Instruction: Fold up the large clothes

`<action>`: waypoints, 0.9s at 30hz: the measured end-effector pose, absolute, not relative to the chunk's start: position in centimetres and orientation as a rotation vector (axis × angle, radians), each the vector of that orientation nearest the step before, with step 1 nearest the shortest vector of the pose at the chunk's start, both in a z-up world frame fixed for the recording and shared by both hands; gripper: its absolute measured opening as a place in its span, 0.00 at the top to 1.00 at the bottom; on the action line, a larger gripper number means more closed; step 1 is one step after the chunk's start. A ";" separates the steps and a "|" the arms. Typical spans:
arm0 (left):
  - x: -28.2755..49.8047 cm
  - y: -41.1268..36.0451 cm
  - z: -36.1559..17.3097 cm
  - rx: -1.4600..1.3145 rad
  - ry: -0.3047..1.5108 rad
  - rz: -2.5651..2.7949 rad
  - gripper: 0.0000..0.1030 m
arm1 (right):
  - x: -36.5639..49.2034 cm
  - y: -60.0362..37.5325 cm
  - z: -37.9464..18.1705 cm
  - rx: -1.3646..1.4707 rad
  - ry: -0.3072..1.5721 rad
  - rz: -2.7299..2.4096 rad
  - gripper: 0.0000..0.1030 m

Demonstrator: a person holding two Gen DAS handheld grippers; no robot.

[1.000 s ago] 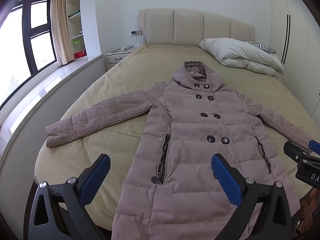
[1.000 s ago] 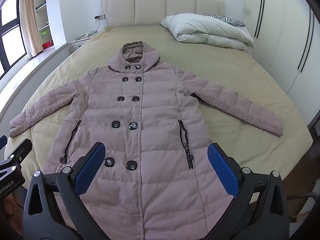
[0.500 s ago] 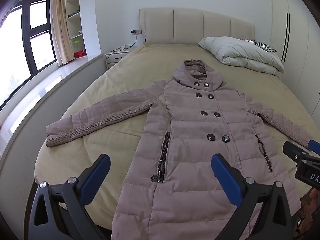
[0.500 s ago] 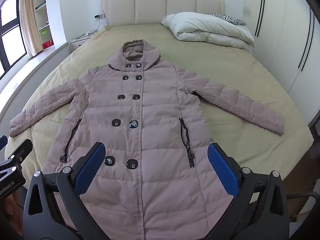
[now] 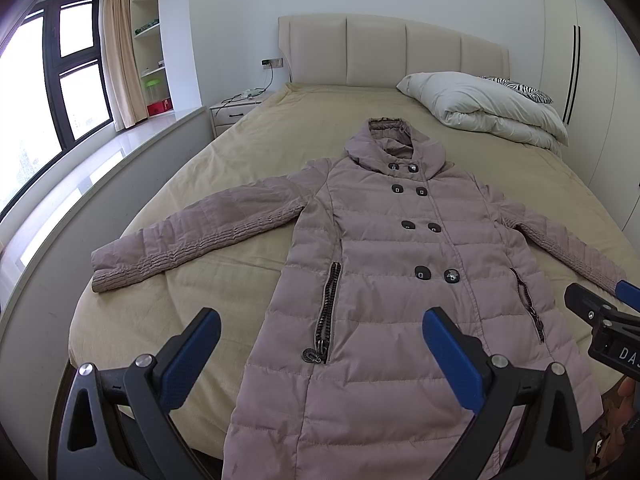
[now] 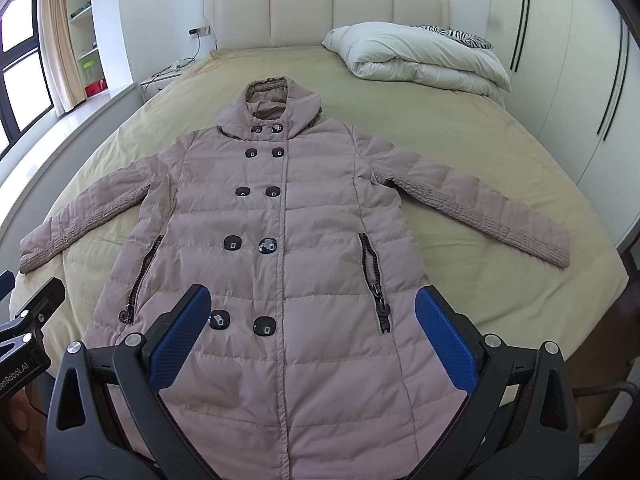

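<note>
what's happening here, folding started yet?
Not yet. A person holds a gripper in each hand at the foot of the bed. The coat lies flat, front up and buttoned, hood toward the headboard, both sleeves spread out to the sides. The left gripper and right gripper are both open and empty, held above the coat's lower part. No fold has been made. A folded duvet sits near the headboard, clear of the coat.

Left gripper [image 6: 24, 344] reads "enRobot.AI"; right gripper [image 5: 612, 332] "DA".
</note>
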State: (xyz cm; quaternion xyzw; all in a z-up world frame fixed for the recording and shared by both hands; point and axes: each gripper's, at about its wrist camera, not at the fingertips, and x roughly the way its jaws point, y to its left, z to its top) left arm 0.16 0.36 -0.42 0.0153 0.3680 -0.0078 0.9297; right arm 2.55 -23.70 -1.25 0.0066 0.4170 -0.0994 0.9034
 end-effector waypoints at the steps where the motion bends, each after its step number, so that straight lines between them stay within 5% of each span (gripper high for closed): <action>1: 0.2 0.4 -0.4 0.032 0.754 -0.016 0.00 | 2.5 -23.7 -1.3 0.013 0.862 -0.205 0.00; 27: 0.2 0.4 -0.4 0.032 0.757 -0.016 0.00 | 2.6 -23.8 -1.1 0.016 0.866 -0.204 0.00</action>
